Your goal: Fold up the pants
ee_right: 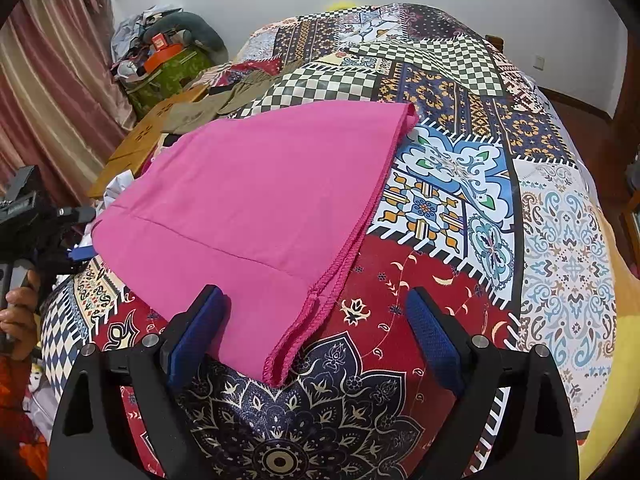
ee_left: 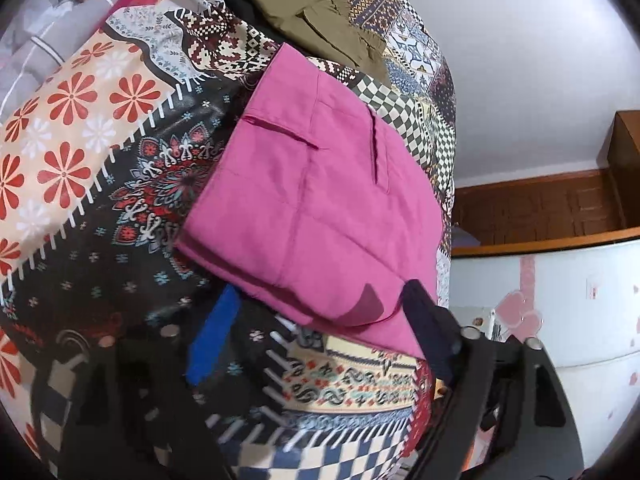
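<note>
Indoors, left wrist view: pink pants [ee_left: 316, 200] lie folded on patchwork bedspread [ee_left: 92, 128]. Left gripper [ee_left: 316, 344] jaws spread wide, nothing pinched; one dark finger overlaps near pink edge. Olive garment [ee_left: 316, 12] lies farther up bed.

Right wrist view: pants spread flat across bedspread, hemmed edge pointing toward camera. Right gripper [ee_right: 316, 328] jaws gape open, straddling near corner of cloth, blue pads [ee_right: 434, 336] gripping nothing. Person's hand [ee_right: 18, 316] at far left grips handle of other tool.

Both wrist views close above bed, angled down, sharing the pink pants [ee_left: 316, 184].
</note>
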`<state>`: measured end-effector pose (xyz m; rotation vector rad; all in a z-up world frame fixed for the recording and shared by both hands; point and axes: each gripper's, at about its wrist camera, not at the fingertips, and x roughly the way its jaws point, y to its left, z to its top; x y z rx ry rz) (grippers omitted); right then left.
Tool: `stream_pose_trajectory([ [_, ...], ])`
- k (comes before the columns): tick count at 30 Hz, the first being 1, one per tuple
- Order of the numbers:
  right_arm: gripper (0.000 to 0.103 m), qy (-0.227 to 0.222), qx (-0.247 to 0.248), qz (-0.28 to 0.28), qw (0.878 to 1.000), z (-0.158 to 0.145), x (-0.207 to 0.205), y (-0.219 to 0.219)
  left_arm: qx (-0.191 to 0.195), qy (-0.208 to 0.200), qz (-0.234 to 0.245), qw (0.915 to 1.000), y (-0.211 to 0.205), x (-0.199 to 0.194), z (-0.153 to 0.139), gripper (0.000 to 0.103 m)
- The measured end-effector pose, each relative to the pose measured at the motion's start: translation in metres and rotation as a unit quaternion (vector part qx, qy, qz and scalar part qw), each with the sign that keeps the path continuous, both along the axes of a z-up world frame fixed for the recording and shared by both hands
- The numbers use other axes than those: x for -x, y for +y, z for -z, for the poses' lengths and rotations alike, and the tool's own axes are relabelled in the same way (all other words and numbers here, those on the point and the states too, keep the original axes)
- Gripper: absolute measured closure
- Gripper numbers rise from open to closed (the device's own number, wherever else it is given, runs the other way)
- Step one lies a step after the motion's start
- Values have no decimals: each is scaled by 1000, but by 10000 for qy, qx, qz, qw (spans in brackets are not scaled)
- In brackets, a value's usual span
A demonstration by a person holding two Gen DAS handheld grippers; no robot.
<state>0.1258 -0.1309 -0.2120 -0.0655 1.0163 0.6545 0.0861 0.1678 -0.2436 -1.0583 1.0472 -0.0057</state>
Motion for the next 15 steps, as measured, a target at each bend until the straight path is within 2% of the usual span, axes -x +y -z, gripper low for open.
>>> stream_pose_trajectory([
  [2, 11, -5, -17, -6, 10000, 0, 0, 0, -75, 9, 2, 10000, -4, 0, -1, 19],
  [6, 11, -21, -38, -33, 10000, 1, 0, -1, 26, -149, -95, 9998, 6, 4, 3, 21],
  [9, 10, -16, -43, -47, 10000, 2, -1, 0, -141, -52, -401, 9991, 21, 3, 12, 38],
  [11, 9, -10, -38, -62, 10000, 2, -2, 0, -25, 22, -484, 9988, 26, 0, 16, 41],
  [12, 9, -14, -35, -64, 10000, 2, -2, 0, -107, 42, -474, 9988, 27, -2, 14, 44],
  [15, 9, -23, -59, -59, 10000, 3, -1, 0, -473, 88, -357, 9982, 26, -11, 9, 68],
])
